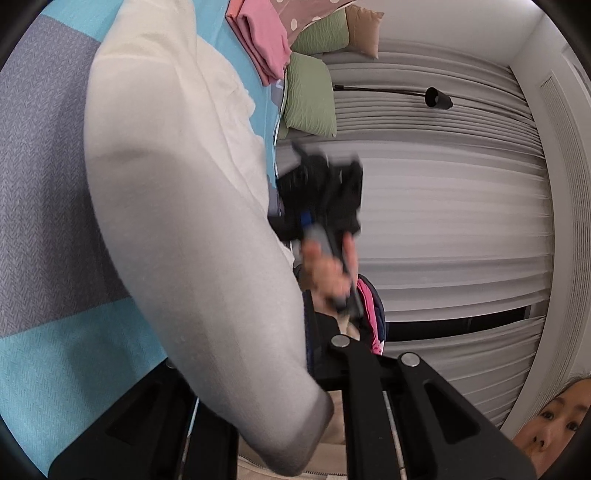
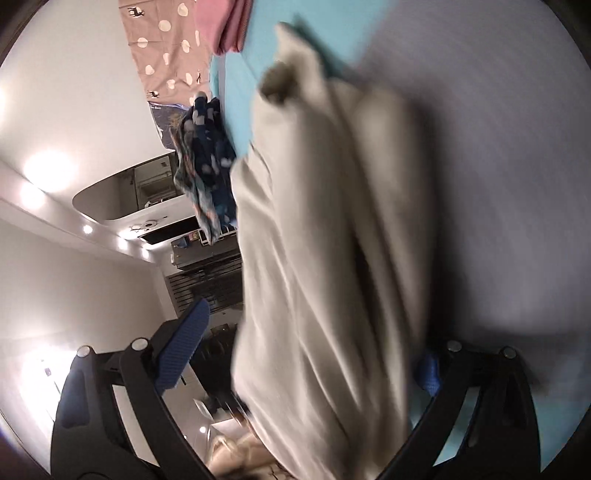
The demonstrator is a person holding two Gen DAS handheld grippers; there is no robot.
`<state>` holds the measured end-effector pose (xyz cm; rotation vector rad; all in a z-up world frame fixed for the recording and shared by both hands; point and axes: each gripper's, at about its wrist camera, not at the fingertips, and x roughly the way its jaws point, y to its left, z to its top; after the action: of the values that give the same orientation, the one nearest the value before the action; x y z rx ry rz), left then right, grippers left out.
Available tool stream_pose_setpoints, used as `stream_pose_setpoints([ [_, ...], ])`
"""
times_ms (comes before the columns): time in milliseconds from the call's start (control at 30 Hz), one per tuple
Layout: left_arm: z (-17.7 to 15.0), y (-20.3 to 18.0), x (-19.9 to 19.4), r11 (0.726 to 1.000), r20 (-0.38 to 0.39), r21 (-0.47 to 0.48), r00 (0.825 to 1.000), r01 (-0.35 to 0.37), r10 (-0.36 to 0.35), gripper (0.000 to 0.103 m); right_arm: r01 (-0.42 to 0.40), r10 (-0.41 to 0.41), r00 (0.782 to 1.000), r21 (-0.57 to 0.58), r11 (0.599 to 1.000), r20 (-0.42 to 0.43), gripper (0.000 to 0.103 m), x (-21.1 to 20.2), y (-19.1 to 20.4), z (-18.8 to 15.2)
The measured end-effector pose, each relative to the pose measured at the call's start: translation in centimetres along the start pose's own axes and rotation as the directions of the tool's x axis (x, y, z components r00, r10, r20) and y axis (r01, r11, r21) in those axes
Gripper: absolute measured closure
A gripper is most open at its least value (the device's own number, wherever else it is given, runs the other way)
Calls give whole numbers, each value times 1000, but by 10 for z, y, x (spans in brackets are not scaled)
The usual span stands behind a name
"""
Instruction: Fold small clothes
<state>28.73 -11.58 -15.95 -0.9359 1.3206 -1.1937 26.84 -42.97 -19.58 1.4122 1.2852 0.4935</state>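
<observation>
Right up against our left wrist lens we've got one cream garment (image 1: 177,229), a sleeve draped down across our left gripper (image 1: 291,424). It hides the gap between the fingers, so we can't tell if that claw is pinching it or just sitting under it. Behind the cloth on the left lies the bed cover (image 1: 44,177), striped turquoise and grey. Further right, up top, we count one folded pink piece (image 1: 260,40), then two green cushions (image 1: 314,99) and one tan cushion (image 1: 364,29) against the pleated white curtain (image 1: 443,206). In the middle, our right gripper (image 1: 325,192) shows up blurred, with a hand (image 1: 327,269) wrapped on its handle. One black lamp (image 1: 437,98) sticks out over the curtain.

Over on the right wrist view, going left to right: the blue pad of one finger (image 2: 181,354), then one crumpled navy patterned garment (image 2: 208,162) lying at the bed's edge, then the same cream garment (image 2: 321,258) hanging between the two fingers. The right gripper (image 2: 303,365) stands spread wide, jaws well apart, with the cloth passing through the gap and the second blue pad (image 2: 428,373) peeking out beside it. Everything's motion-blurred here.
</observation>
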Motion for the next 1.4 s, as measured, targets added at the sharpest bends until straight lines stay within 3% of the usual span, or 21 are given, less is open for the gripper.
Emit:
stream_pose_setpoints([
  [167,2,0,-2,1000,-9,19,1000,-24,25,93,41,-41,999,-6,999,19,8,9,17,16],
  [233,2,0,-2,999,-12,22,1000,-26,27,93,48,-48,998,-1,999,39,14,6,18,15],
  [333,1,0,-7,998,-14,45,999,-47,47,93,99,-98,992,-6,995,75,38,0,13,11],
  [400,-1,-3,-9,995,-9,69,998,-66,67,93,136,-136,985,3,991,108,69,-6,8,8],
  [500,-2,-8,-8,990,0,108,996,-91,92,93,133,-129,980,-13,991,152,84,-11,4,4],
  [600,-3,-13,-6,985,2,141,995,-99,100,93,107,-95,978,-58,993,187,86,-17,9,-6],
  [833,-7,-23,-11,973,18,199,993,-115,113,93,136,-84,967,-207,969,240,89,-18,48,-24],
  [900,-9,-31,-10,956,39,242,986,-169,164,92,155,-88,963,-258,954,256,89,-16,61,-30],
  [1000,-16,-46,-8,907,86,326,964,-268,253,92,169,-81,960,-325,931,267,89,-14,77,-40],
  [1200,-19,-53,-10,874,124,375,951,-309,283,92,192,-60,953,-440,877,297,89,-8,106,-56],
  [1400,-21,-51,-12,837,162,432,942,-335,293,92,218,-69,947,-473,854,313,89,-5,127,-67],
])
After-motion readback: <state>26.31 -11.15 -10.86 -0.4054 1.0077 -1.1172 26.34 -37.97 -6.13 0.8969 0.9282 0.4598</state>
